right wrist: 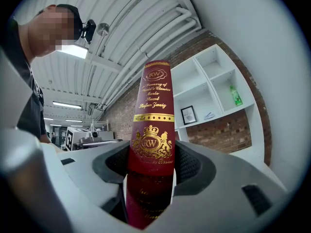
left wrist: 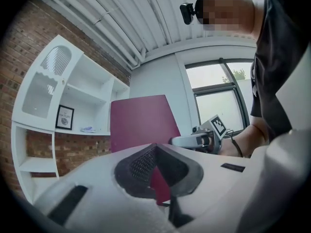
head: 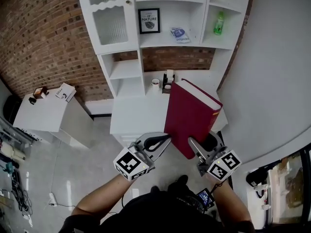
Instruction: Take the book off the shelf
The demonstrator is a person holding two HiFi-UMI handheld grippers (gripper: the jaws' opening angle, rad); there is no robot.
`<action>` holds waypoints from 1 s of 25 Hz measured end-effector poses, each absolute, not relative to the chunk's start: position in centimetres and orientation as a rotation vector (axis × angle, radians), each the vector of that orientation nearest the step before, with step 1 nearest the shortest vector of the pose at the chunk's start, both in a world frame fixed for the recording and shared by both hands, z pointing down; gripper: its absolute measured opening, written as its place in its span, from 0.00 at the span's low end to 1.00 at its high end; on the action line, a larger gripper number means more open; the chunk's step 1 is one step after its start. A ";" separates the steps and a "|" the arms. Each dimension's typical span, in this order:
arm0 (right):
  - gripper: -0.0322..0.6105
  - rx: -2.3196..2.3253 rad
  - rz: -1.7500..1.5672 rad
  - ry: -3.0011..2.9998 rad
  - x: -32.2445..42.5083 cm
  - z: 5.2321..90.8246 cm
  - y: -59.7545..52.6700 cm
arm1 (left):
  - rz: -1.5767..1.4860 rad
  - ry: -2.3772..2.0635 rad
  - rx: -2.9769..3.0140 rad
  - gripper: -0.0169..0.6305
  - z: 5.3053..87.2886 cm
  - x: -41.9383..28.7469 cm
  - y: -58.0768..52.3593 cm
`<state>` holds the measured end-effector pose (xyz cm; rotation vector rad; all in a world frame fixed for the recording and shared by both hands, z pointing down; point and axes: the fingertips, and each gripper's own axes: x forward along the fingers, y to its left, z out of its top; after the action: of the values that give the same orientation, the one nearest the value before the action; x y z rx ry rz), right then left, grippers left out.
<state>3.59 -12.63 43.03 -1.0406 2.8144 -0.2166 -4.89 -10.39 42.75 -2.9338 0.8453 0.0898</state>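
book [right wrist: 151, 115] spine reads, perhaps, "stefan zweig"

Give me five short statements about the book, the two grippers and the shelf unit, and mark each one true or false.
1. The red book stands on the shelf unit. False: it is held in the air in front of the unit.
2. The right gripper is clamped on the book's spine. True.
3. A green bottle stands in an upper right compartment. True.
4. The left gripper is empty. False: an edge of the book sits between its jaws.
5. The framed picture lies flat on the counter. False: it stands upright in a shelf compartment.
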 end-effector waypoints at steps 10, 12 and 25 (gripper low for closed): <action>0.42 -1.032 -0.394 2.824 1.3 49.4 -8.0 | 0.072 0.961 -3.024 0.04 48.1 -7.3 -8.1; 0.42 -1.027 -0.423 2.836 0.9 50.6 -7.2 | 0.045 0.969 -3.028 0.04 49.3 -7.3 -7.5; 0.42 -1.017 -0.569 2.853 -0.9 54.5 -4.6 | 0.058 1.103 -3.103 0.04 53.1 -8.5 -6.0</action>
<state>-0.89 -4.59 54.47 -1.0167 2.8533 -0.5687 -8.49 -6.02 53.12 -3.1032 1.1027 0.0582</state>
